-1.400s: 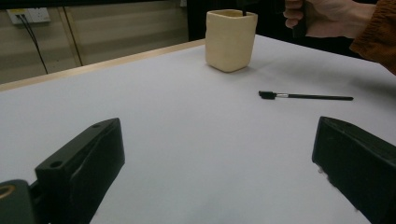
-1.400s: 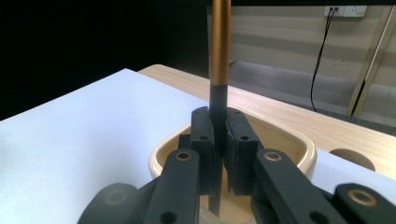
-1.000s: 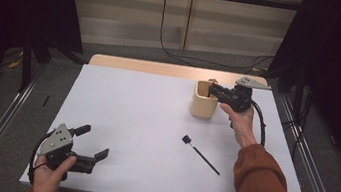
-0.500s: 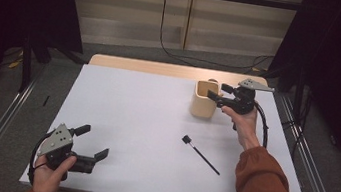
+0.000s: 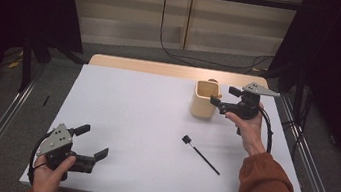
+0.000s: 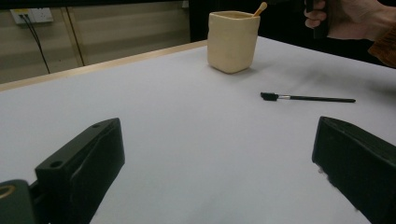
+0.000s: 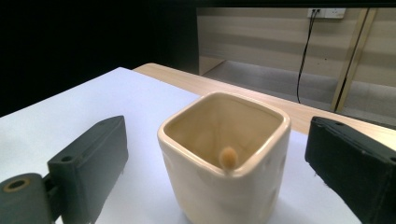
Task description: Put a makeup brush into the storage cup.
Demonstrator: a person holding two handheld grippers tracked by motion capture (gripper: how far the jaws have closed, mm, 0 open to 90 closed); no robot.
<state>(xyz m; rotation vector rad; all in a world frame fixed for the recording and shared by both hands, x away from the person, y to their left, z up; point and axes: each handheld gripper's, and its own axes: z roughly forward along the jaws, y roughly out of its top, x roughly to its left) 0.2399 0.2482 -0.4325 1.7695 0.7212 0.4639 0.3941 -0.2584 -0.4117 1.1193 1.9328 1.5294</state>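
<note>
The right gripper (image 5: 223,96) has just opened its jaws and drawn back slightly from the cup (image 5: 205,100)

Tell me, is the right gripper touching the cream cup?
Apart. In the right gripper view the right gripper has just been opening, and bare table shows between each black jaw and the cream cup.
</note>
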